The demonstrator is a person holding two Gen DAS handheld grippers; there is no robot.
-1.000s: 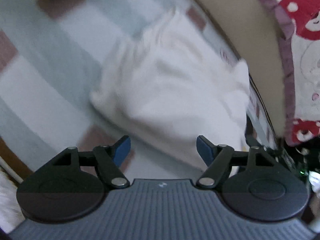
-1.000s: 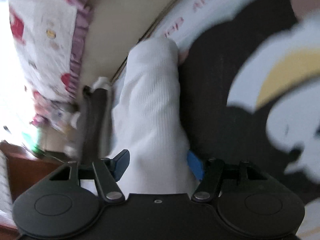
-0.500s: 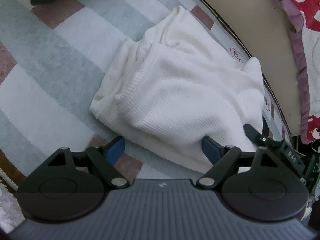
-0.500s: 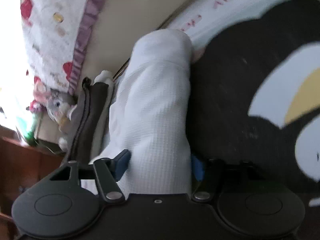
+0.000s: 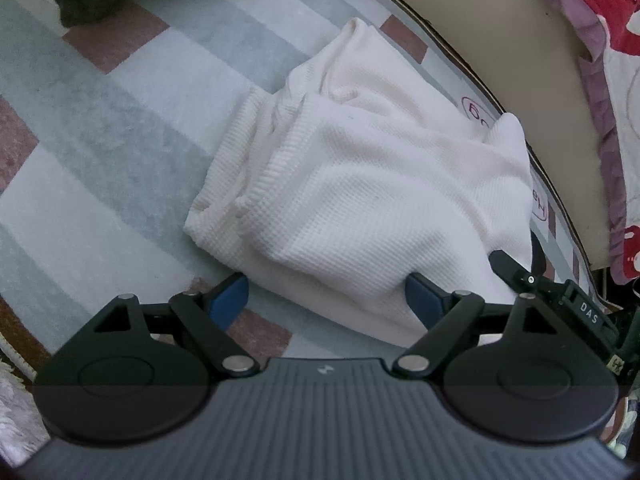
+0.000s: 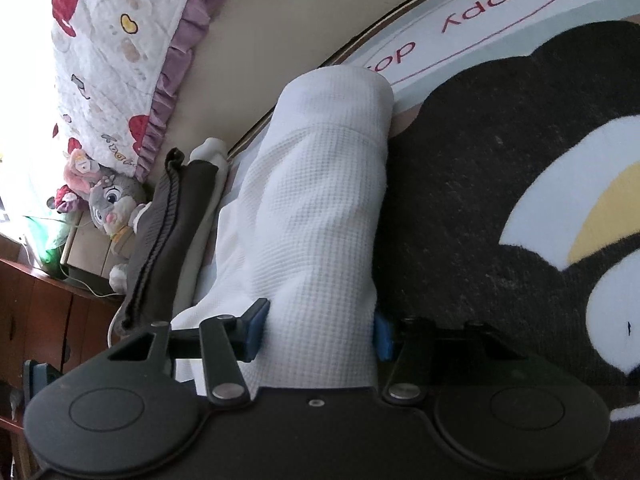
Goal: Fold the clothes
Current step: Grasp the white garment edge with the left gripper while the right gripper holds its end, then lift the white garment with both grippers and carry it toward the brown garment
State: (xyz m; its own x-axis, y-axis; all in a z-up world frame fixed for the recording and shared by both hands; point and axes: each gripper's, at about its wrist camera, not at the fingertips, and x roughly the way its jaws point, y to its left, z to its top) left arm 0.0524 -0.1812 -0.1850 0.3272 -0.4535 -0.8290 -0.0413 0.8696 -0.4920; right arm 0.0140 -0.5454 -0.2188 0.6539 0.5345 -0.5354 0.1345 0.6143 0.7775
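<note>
Left tongs spread wide above near edge of folded white garment, pads clear of cloth. Right tongs closing on same garment's end, cloth bulging between blue pads. Garment lies on checked rug, beside black-patterned rug.

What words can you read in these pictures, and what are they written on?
"Happy" and below it a word cut off by the white garment, "do...": inside a red oval on the rug.
"DAS": on the right gripper, seen from the left wrist.
Small writing on the quilt: too blurred to read.
</note>
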